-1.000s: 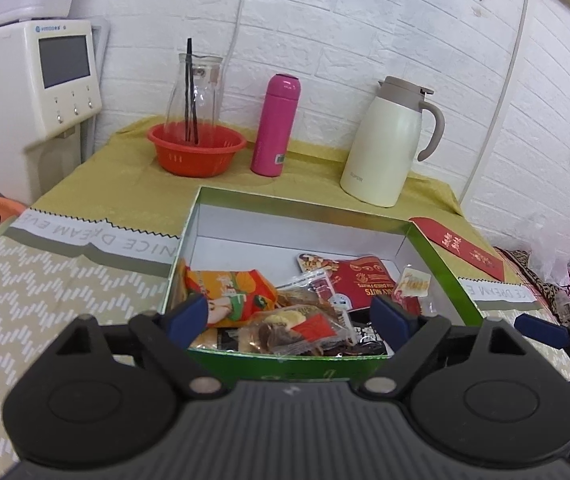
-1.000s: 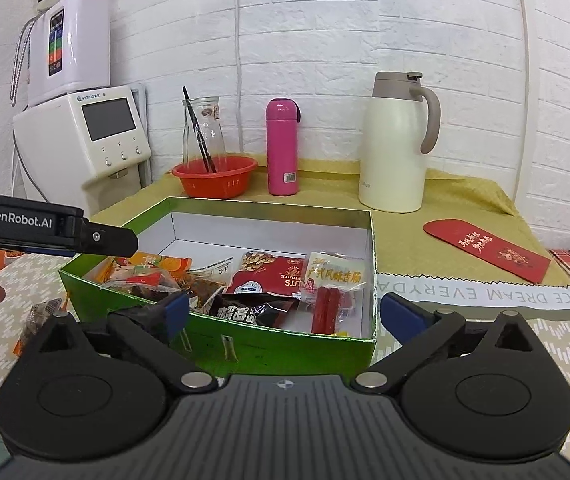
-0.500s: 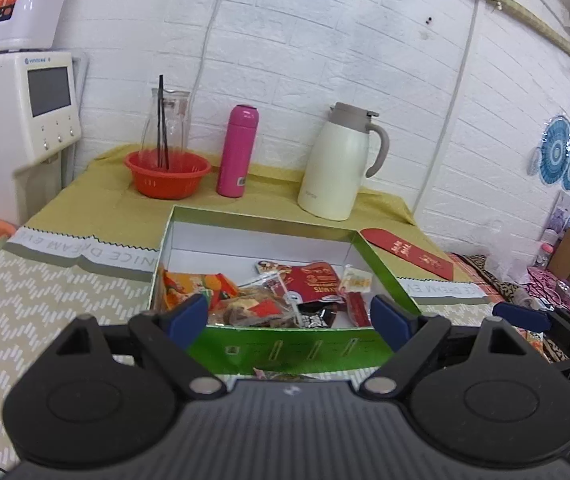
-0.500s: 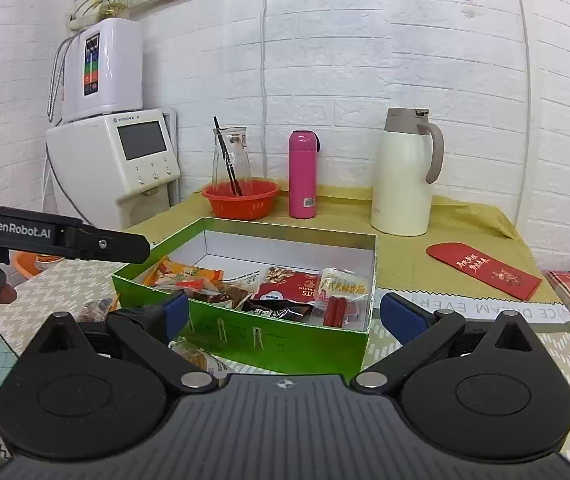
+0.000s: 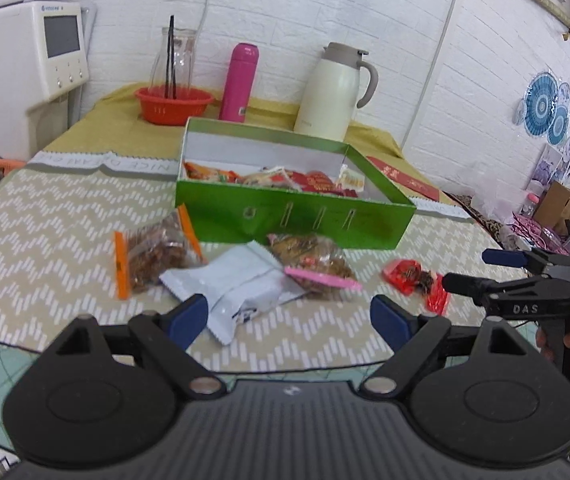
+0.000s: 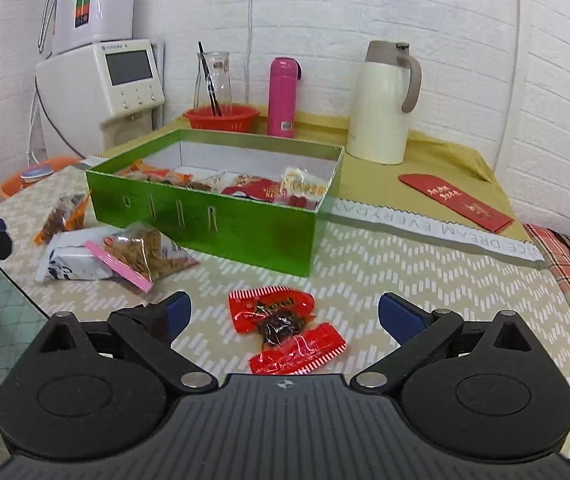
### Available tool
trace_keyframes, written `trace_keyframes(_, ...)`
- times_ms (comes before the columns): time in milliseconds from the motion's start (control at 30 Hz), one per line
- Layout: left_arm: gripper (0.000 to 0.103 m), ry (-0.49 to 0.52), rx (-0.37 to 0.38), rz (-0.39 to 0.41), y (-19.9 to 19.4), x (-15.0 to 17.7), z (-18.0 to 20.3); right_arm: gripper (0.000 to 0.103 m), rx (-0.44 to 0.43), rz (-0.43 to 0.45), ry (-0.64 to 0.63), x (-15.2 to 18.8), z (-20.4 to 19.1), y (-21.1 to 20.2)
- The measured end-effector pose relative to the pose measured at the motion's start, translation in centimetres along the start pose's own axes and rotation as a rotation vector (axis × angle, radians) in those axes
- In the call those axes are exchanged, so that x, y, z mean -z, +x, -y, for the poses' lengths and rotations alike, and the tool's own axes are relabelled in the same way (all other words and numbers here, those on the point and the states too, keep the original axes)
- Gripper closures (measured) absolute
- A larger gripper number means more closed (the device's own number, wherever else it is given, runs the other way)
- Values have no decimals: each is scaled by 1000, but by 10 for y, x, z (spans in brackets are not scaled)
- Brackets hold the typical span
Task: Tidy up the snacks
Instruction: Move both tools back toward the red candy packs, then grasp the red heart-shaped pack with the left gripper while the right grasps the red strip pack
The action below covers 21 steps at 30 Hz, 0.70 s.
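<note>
1. Pulling back from the green box [image 5: 293,216], both views now take in the counter [image 5: 57,216] in front of it, where a second ago they looked almost straight down into the box; loose packets that were out of sight then now lie in plain view
2. Four snacks lie outside the box: an orange-edged bag [image 5: 153,250] to the left, a white packet [image 5: 237,284] just in front of it, a clear bag with a pink strip [image 5: 313,260] overlapping the white one, and a red wrapped sweet [image 6: 285,328] apart to the right; the box already holds a layer of packets
3. My reading is that the sorting is only partly done and the next pick-ups are being lined up
4. The left hand-held gripper [image 5: 289,316] stands wide apart with nothing between its pads; the white packet lies just ahead of its left pad, untouched as far as I can tell
5. The right hand-held gripper [image 6: 285,312] is likewise spread wide and empty, hovering with the red sweet framed between its fingers on the counter below
</note>
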<state>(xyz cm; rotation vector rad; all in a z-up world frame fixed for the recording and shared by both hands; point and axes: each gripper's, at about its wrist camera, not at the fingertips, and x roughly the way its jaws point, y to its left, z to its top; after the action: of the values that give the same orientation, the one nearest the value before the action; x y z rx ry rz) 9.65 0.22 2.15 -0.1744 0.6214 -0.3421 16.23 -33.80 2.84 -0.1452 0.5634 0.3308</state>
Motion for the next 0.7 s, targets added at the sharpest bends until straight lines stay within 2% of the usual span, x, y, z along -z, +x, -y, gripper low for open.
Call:
trace_keyframes(233,16,-35,16,-41,-9,18,-14,0,9,-112,37,11,9,43)
trace_keyframes(333,16,-35,22,-42,-10,18,-16,0,-46,-113,71,17,5,43)
trace_keyframes(700,16,-11,107,-86,3,27,0,0,-321,-107,-160,35,-83,0)
